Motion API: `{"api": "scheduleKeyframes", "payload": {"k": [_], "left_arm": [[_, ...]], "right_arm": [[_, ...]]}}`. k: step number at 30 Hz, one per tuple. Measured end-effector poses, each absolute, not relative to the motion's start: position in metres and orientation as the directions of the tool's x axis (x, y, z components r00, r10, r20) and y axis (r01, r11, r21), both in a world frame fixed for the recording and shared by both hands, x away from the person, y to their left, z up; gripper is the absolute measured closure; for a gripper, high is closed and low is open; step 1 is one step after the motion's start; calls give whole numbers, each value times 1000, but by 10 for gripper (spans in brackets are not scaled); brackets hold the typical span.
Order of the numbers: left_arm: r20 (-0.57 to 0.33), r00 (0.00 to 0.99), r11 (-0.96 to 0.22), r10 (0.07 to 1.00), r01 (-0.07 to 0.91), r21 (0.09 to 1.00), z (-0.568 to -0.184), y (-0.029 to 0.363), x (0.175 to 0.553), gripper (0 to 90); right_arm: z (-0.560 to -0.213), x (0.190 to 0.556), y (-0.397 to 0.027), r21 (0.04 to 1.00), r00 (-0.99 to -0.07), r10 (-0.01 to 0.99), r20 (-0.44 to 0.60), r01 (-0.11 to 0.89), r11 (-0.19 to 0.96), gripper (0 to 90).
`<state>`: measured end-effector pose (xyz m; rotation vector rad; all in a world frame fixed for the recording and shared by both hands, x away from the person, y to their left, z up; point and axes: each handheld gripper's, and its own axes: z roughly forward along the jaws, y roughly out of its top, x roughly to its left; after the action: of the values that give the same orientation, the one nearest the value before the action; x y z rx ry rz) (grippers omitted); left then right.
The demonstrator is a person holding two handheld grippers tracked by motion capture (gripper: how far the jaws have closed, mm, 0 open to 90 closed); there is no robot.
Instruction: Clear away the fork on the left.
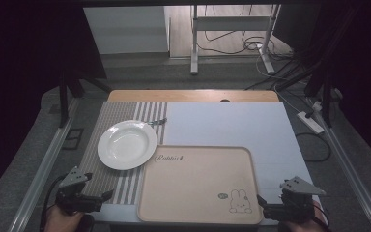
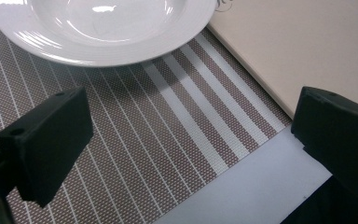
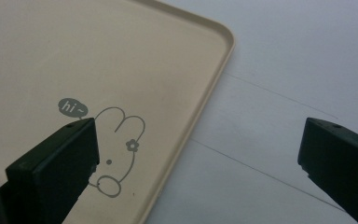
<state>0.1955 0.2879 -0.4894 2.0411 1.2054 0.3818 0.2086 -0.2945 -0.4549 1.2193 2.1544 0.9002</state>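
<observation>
Partly plate-hidden utensil (image 1: 157, 121)

The high view looked forward and down over the whole surface (image 1: 222, 125). Each claw view sat low and close: left sharing the plate (image 2: 102, 28), right the tray (image 3: 98, 56) corner.

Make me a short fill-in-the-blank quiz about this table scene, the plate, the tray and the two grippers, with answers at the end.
1. The white plate rests on the striped ____.
2. The drawing in the corner of the beige tray nearest the right gripper is a ____.
3. The jaws of the left gripper are ____ and hold nothing.
4. Seen from above, the plate lies to the ____ of the tray.

Answers: mat; rabbit; open; left
</observation>
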Motion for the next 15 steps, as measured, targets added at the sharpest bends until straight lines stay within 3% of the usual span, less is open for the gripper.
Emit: {"api": "scheduleKeyframes", "payload": {"k": [15], "left_arm": [[-103,514,-298,852,637,710,-489,288,196,0]], "right_arm": [[-455,208,-293,741,-497,861,-106,538,402,0]]}}
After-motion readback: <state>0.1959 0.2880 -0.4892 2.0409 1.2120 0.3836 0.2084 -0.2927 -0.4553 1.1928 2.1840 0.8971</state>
